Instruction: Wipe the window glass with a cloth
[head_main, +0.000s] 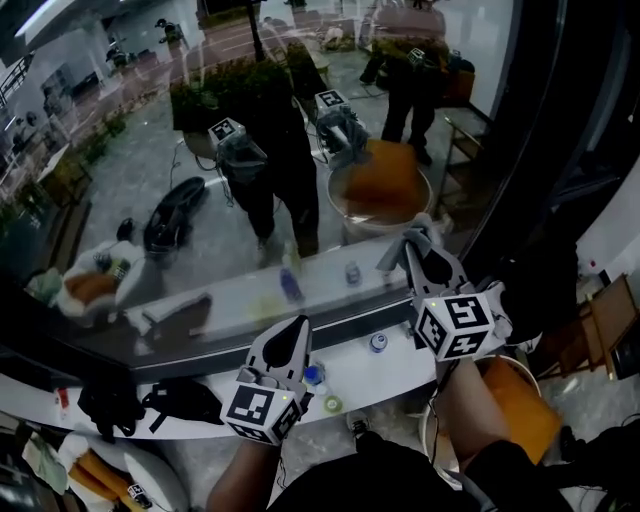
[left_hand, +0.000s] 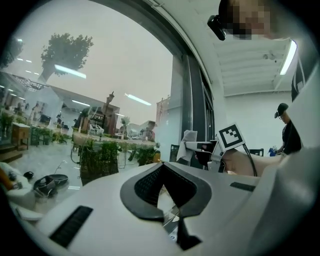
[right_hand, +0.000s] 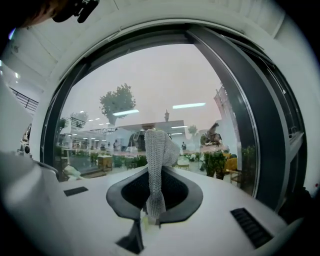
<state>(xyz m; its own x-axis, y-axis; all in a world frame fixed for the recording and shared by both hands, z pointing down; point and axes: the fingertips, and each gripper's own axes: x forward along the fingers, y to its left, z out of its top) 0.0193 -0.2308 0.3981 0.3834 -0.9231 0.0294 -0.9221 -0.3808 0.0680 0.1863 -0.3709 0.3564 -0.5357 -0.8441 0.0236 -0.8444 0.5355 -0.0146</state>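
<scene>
In the head view, the right gripper (head_main: 424, 258) is raised toward the glass (head_main: 200, 140). Its fingers are closed on a cloth (head_main: 416, 236) that stands up past their tips, against or just short of the pane; contact cannot be judged. A dark frame (head_main: 510, 130) runs just to the right of these fingers, and wide open glass lies to their left. The left gripper (head_main: 296, 330) is held lower and to the left of the right fingers, above the white sill (head_main: 395, 378). A small can (head_main: 378, 342) is seen on the sill between the two grippers. Both forearms are cut off by the bottom edge.

In the left gripper view, the left gripper (left_hand: 162, 170) is shown with its fingers drawn together and nothing between them. Beyond and to the right of them, the right gripper (left_hand: 200, 147) is seen with the cloth (left_hand: 189, 142) at its tip.

In the right gripper view, the right gripper (right_hand: 155, 174) is seen clamped on the cloth (right_hand: 158, 150), which rises upright from between the fingers. The glass (right_hand: 160, 80) fills the view ahead, and the frame (right_hand: 260, 125) curves down on the right. Much of the pane is covered by reflections.
</scene>
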